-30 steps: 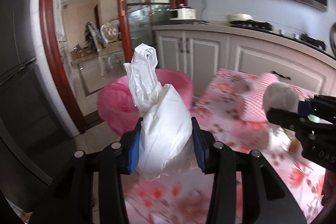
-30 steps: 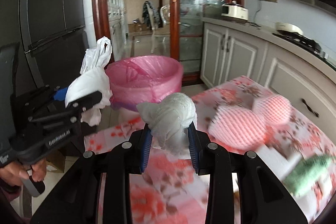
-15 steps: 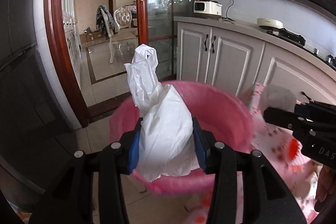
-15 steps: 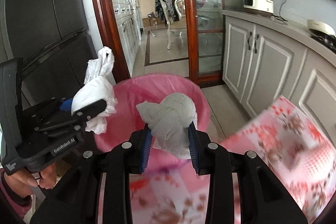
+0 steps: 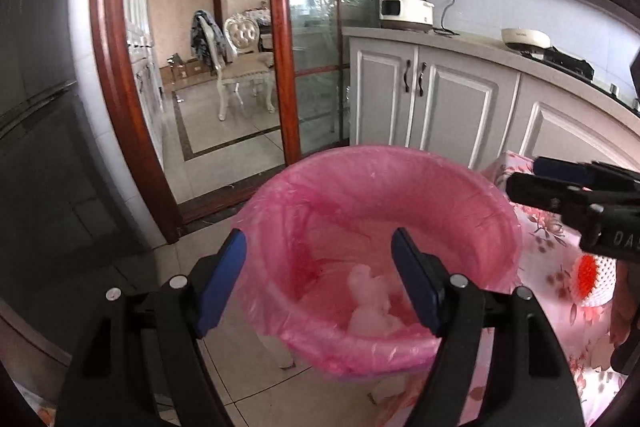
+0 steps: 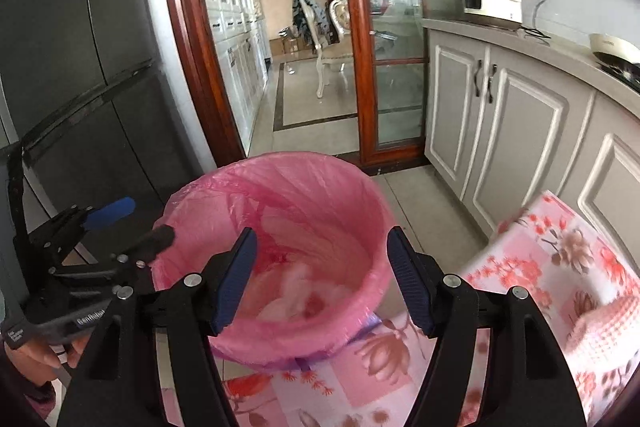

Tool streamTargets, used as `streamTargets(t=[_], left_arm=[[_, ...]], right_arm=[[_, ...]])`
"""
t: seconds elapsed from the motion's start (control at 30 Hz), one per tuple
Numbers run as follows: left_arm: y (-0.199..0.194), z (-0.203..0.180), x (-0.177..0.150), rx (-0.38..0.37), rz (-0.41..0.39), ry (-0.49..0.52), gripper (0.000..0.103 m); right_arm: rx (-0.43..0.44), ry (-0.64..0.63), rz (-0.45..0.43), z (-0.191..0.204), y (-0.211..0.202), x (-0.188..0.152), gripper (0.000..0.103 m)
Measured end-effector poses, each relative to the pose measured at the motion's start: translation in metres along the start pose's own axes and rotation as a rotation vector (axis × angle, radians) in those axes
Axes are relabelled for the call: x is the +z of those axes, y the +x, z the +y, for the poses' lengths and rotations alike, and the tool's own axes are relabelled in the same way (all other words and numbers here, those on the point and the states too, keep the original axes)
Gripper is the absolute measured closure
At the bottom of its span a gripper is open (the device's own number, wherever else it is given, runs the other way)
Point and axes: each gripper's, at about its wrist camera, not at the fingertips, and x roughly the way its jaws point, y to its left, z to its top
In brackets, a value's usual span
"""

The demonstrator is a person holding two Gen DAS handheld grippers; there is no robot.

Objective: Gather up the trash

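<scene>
A bin lined with a pink bag [image 5: 400,167] [image 6: 360,195] stands on the tiled floor beside the table. White crumpled trash [image 5: 370,303] [image 6: 296,295] lies at its bottom. My left gripper [image 5: 320,281] hovers over the bin's near rim, its jaws opening with nothing between them. My right gripper [image 6: 322,279] hangs above the bin too, jaws opening and empty. The right gripper's fingers [image 5: 560,183] show at the right edge of the left wrist view. In the right wrist view the left gripper's fingers [image 6: 116,211] reach the bin's left rim.
A table with a pink floral cloth [image 6: 560,251] [image 5: 560,267] adjoins the bin on the right, with a pink foam net [image 6: 604,323] on it. Grey cabinets [image 5: 440,107] run along the right. A dark fridge [image 6: 80,67] stands left, and a wooden-framed glass door [image 5: 288,67] lies ahead.
Both grippers swung from the table to above the bin, then opened. The white plastic bag left the left gripper and the crumpled white wad left the right; both lie in the bin.
</scene>
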Motion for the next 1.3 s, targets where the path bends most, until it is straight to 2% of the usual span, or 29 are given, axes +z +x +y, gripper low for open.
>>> streamTargets(t=[0.07,0.2,0.3,0.37,0.5,0.63,0.73,0.9,1.07,1.3], left_arm=[[-0.013,-0.002,-0.005,0.009,-0.007,-0.018,0.023],[-0.051,-0.011,-0.022,0.013,-0.054,-0.036,0.015],[-0.077,-0.021,-0.04,0.001,-0.066,-0.037,0.01],[-0.092,-0.027,-0.053,-0.033,-0.053,-0.058,0.005],[-0.113,-0.041,-0.078,-0.148,-0.001,-0.125,0.005],[-0.129,-0.067,-0.098,-0.214,0.029,-0.143,0.005],[-0.14,-0.094,-0.11,-0.269,0.051,-0.121,0.005],[-0.158,-0.134,-0.125,-0.318,0.047,-0.056,0.005],[-0.173,-0.174,-0.143,-0.36,0.064,0.021,0.005],[-0.18,-0.214,-0.16,-0.402,0.076,0.128,0.005]], right_arm=[[-0.011,0.016,-0.005,0.0,-0.012,-0.006,0.039],[-0.04,0.011,-0.027,0.005,-0.048,-0.027,0.039],[-0.067,-0.012,-0.028,0.011,-0.082,-0.055,0.035],[-0.097,-0.03,-0.016,0.013,-0.102,-0.075,0.034],[-0.138,-0.029,-0.009,0.011,-0.142,-0.109,0.029],[-0.207,-0.009,-0.035,0.004,-0.186,-0.146,0.026],[-0.249,0.036,-0.042,-0.006,-0.214,-0.173,0.026],[-0.347,0.105,-0.059,-0.027,-0.253,-0.208,0.026],[-0.437,0.233,-0.082,-0.065,-0.29,-0.244,0.025],[-0.528,0.347,-0.057,-0.106,-0.304,-0.278,0.026]])
